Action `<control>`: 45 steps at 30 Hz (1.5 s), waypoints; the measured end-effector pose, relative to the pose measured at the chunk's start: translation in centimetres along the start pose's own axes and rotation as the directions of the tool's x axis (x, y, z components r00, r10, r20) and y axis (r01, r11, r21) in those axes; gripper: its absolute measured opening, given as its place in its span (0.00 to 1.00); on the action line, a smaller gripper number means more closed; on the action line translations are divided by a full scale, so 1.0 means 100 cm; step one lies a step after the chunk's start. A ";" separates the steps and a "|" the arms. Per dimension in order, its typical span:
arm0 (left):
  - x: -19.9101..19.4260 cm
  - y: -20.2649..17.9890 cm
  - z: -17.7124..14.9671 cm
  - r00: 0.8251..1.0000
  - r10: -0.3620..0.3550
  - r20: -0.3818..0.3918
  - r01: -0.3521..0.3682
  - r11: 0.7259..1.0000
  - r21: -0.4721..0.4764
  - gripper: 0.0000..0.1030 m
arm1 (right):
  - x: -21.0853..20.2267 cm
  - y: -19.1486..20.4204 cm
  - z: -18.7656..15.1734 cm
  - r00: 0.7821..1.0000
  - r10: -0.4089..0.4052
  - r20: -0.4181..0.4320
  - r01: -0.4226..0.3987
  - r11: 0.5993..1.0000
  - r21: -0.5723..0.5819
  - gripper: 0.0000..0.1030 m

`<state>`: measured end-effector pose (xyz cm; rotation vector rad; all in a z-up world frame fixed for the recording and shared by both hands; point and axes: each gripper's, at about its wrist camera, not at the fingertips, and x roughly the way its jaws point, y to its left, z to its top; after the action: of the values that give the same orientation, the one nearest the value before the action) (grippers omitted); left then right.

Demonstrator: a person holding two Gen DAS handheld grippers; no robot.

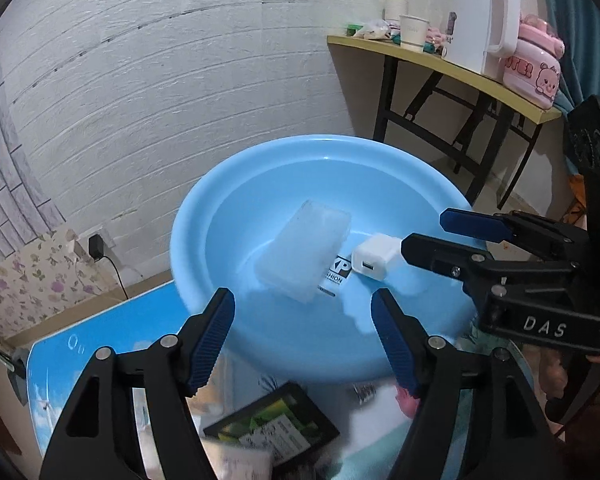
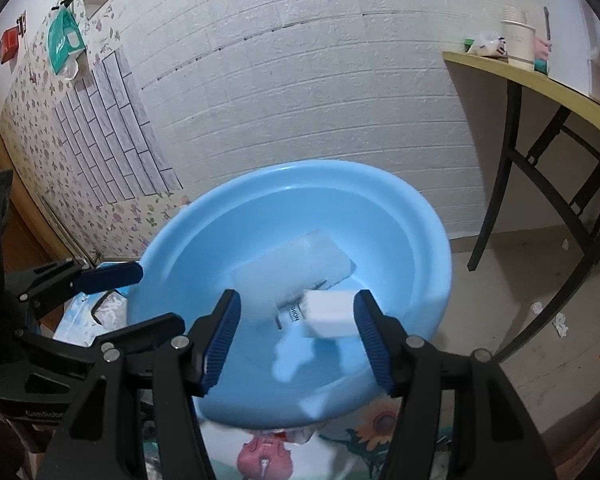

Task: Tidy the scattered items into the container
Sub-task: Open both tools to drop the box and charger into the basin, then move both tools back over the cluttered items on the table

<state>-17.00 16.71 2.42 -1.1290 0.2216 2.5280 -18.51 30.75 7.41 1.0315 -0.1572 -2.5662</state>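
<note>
Left wrist view: the left tool (image 1: 302,336) is hovering wide open and empty at the lower centre, over the near rim of a blue basin (image 1: 196,216) sitting on the desk (image 1: 100,332). A translucent box (image 1: 302,250) and a white charger (image 1: 374,262) are in the basin; a black packet (image 1: 274,426) is waiting on the desk below. Right wrist view: the right tool (image 2: 296,336) is spread wide, with the charger (image 2: 328,314) blurred beside its right finger (image 2: 370,336), apparently just let go so it lands inside.
</note>
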 end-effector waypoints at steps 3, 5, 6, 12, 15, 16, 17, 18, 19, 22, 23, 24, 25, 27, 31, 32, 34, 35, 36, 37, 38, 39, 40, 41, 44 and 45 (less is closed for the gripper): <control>-0.011 0.001 -0.007 1.000 0.010 0.008 -0.010 1.000 -0.011 0.68 | -0.008 0.003 -0.004 1.000 0.005 -0.003 -0.005 1.000 0.014 0.57; -0.019 0.002 -0.013 1.000 0.017 0.013 -0.017 1.000 -0.018 0.69 | -0.014 0.007 -0.007 1.000 0.003 -0.003 -0.003 1.000 0.015 0.57; -0.024 0.003 -0.017 1.000 0.019 0.018 -0.019 1.000 -0.023 0.69 | -0.018 0.010 -0.009 1.000 0.002 -0.002 -0.001 1.000 0.013 0.57; -0.053 0.010 -0.041 0.998 0.048 0.045 -0.045 0.997 -0.055 0.75 | -0.039 0.029 -0.025 1.000 -0.012 -0.012 0.012 1.000 -0.001 0.57; -0.066 0.015 -0.057 0.997 0.052 0.051 -0.048 0.996 -0.072 0.78 | -0.048 0.037 -0.037 1.000 -0.017 -0.025 0.018 1.000 0.000 0.57; -0.070 0.017 -0.063 0.997 0.054 0.051 -0.050 0.996 -0.080 0.81 | -0.050 0.038 -0.040 0.999 -0.021 -0.030 0.021 1.000 0.000 0.57; -0.074 0.019 -0.069 0.997 0.057 0.051 -0.052 0.995 -0.088 0.82 | -0.052 0.041 -0.045 0.999 -0.027 -0.038 0.027 1.000 0.001 0.57; -0.077 0.023 -0.076 0.997 0.060 0.051 -0.055 0.994 -0.094 0.82 | -0.054 0.042 -0.048 0.999 -0.029 -0.043 0.029 1.000 0.003 0.57; -0.079 0.025 -0.081 0.997 0.065 0.050 -0.060 0.993 -0.100 0.82 | -0.055 0.043 -0.052 0.998 -0.030 -0.049 0.030 1.000 0.006 0.57; -0.085 0.033 -0.100 0.994 0.100 0.045 -0.094 0.989 -0.113 0.84 | -0.058 0.047 -0.064 0.997 -0.034 -0.070 0.035 0.999 0.013 0.57; -0.086 0.036 -0.106 0.993 0.112 0.040 -0.106 0.987 -0.119 0.85 | -0.059 0.049 -0.067 0.997 -0.034 -0.076 0.035 0.999 0.012 0.57; -0.088 0.038 -0.111 0.992 0.118 0.037 -0.112 0.985 -0.128 0.85 | -0.059 0.052 -0.071 0.996 -0.034 -0.086 0.035 0.999 0.010 0.57; -0.089 0.039 -0.115 0.992 0.120 0.035 -0.114 0.985 -0.133 0.85 | -0.059 0.053 -0.074 0.995 -0.033 -0.094 0.034 0.999 0.007 0.57; -0.092 0.042 -0.122 0.992 0.124 0.033 -0.119 0.983 -0.139 0.86 | -0.058 0.057 -0.080 0.993 -0.033 -0.109 0.033 0.999 -0.002 0.57; -0.098 0.049 -0.133 0.991 0.128 0.036 -0.122 0.982 -0.143 0.88 | -0.057 0.062 -0.088 0.991 -0.031 -0.130 0.030 0.999 -0.012 0.57; -0.100 0.050 -0.135 0.992 0.124 0.037 -0.117 0.982 -0.148 0.88 | -0.057 0.063 -0.090 0.991 -0.029 -0.134 0.028 1.000 -0.011 0.57; -0.103 0.052 -0.138 0.993 0.110 0.037 -0.103 0.982 -0.160 0.88 | -0.057 0.064 -0.094 0.989 -0.030 -0.142 0.028 1.000 -0.013 0.57; -0.105 0.053 -0.140 0.994 0.103 0.040 -0.095 0.982 -0.163 0.88 | -0.056 0.064 -0.096 0.989 -0.030 -0.147 0.028 1.000 -0.014 0.57; -0.107 0.054 -0.144 0.994 0.096 0.045 -0.088 0.983 -0.162 0.88 | -0.056 0.064 -0.098 0.988 -0.029 -0.151 0.027 1.000 -0.014 0.57; -0.109 0.053 -0.146 0.995 0.091 0.050 -0.082 0.984 -0.160 0.88 | -0.056 0.064 -0.100 0.988 -0.028 -0.154 0.026 1.000 -0.014 0.57; -0.111 0.053 -0.149 0.995 0.083 0.057 -0.073 0.985 -0.156 0.89 | -0.056 0.064 -0.102 0.987 -0.026 -0.158 0.025 1.000 -0.013 0.57; -0.113 0.054 -0.154 0.995 0.070 0.066 -0.059 0.986 -0.154 0.89 | -0.055 0.065 -0.105 0.986 -0.025 -0.162 0.024 1.000 -0.013 0.57; -0.114 0.054 -0.157 0.996 0.062 0.068 -0.051 0.986 -0.157 0.89 | -0.054 0.066 -0.107 0.985 -0.026 -0.168 0.024 1.000 -0.013 0.57; -0.114 0.056 -0.161 0.996 0.060 0.065 -0.049 0.985 -0.164 0.90 | -0.053 0.067 -0.109 0.984 -0.027 -0.176 0.025 1.000 -0.013 0.57; -0.114 0.063 -0.172 0.997 0.059 0.049 -0.049 0.982 -0.185 0.91 | -0.050 0.072 -0.113 0.982 -0.011 -0.190 0.008 1.000 -0.016 0.57; -0.114 0.065 -0.176 0.997 0.058 0.044 -0.049 0.981 -0.190 0.91 | -0.050 0.073 -0.114 0.982 -0.004 -0.190 0.001 1.000 -0.018 0.57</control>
<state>-0.42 2.70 -0.88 -1.1416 -0.0018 2.6669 -5.20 26.27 4.08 1.2625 -0.0821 -2.4490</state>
